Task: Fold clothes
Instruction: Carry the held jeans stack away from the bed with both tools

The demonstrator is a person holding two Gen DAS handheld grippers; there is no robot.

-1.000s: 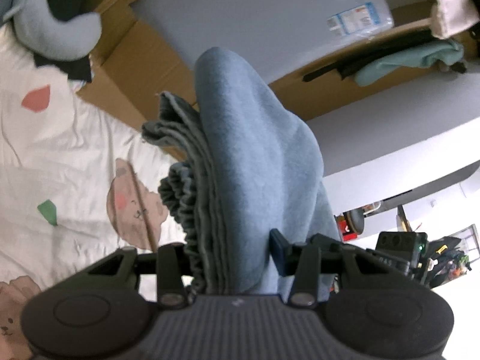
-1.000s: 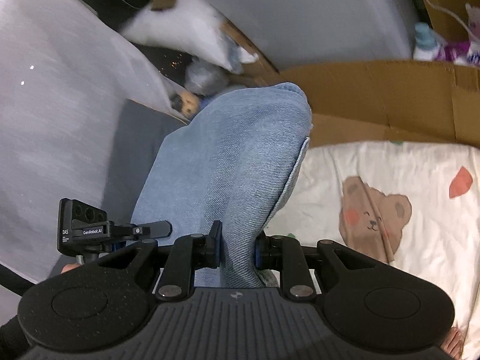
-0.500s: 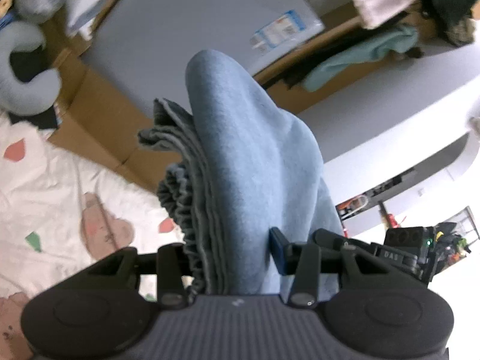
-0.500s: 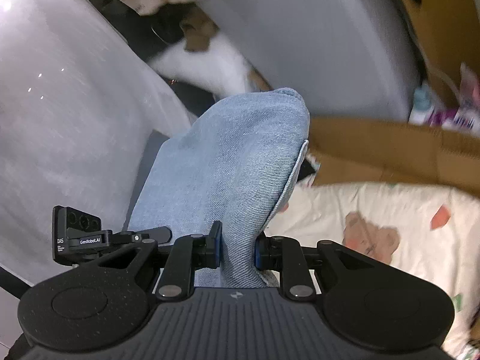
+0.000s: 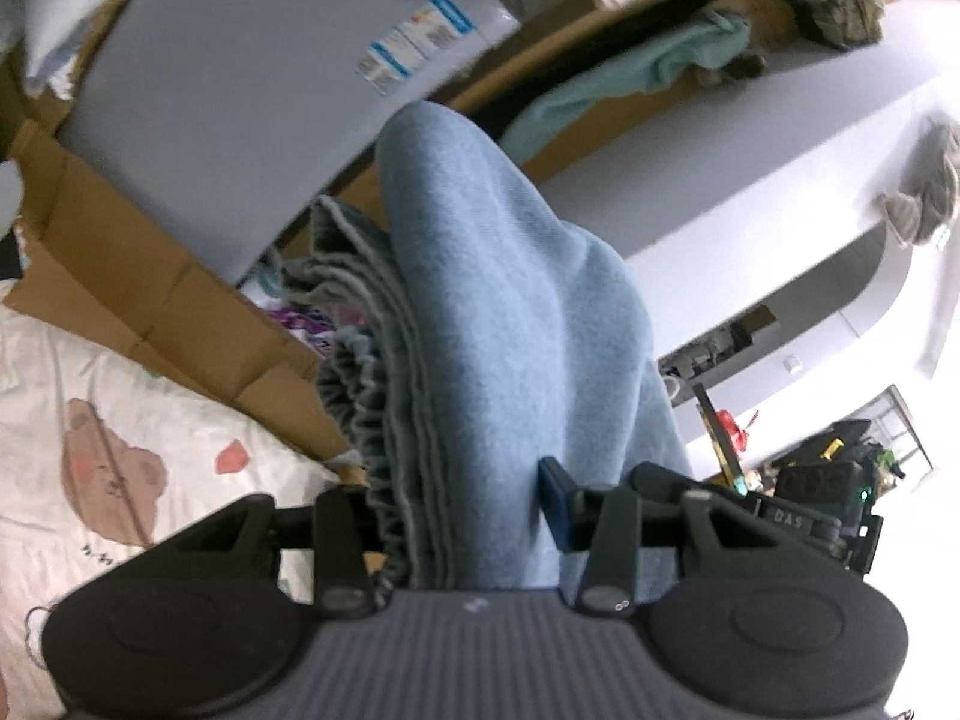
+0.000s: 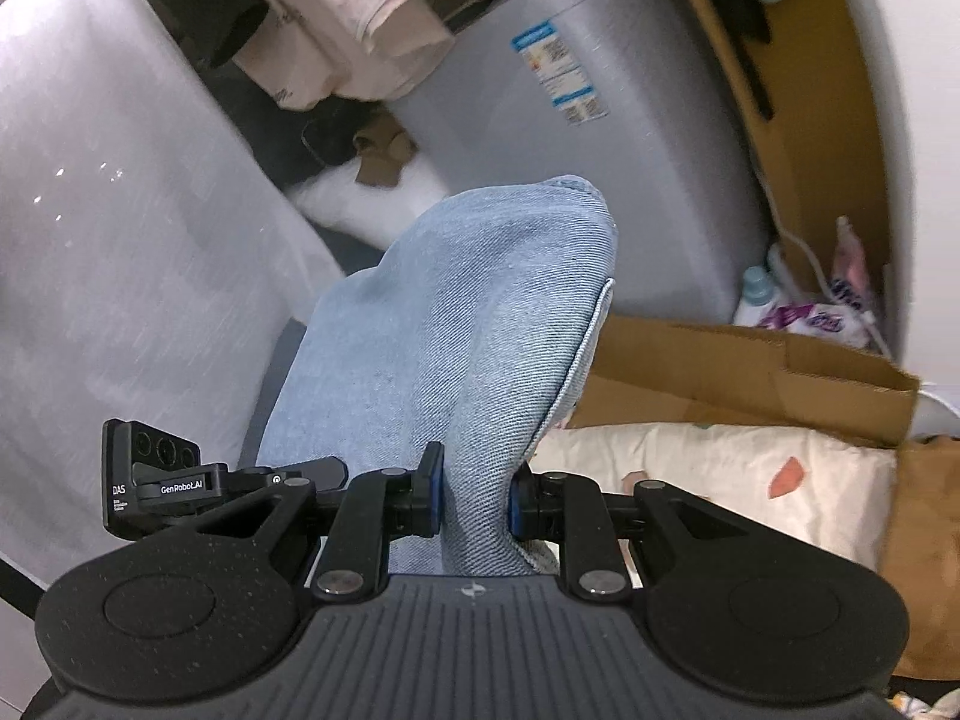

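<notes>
A light-blue denim garment (image 5: 510,324) is lifted in the air, bunched thick with its gathered elastic waistband (image 5: 366,420) on the left side. My left gripper (image 5: 456,504) is shut on this thick bundle. In the right wrist view the same denim garment (image 6: 462,330) drapes over and forward of my right gripper (image 6: 471,495), which is shut on a thinner fold, blue pads (image 6: 433,495) pressing both sides. The other gripper's camera block (image 6: 150,480) shows at the left of that view.
Below lies a white sheet with bear prints (image 5: 108,462); the same sheet (image 6: 720,468) appears in the right wrist view. Cardboard boxes (image 6: 750,372) border it. A grey appliance with a label (image 5: 252,96) stands behind, with clothes (image 5: 660,66) piled on a shelf. Bottles (image 6: 756,294) sit by the wall.
Both grippers have risen with the denim garment still clamped. The bear-print sheet has dropped lower in both views, and more of the grey appliance and shelf shows.
</notes>
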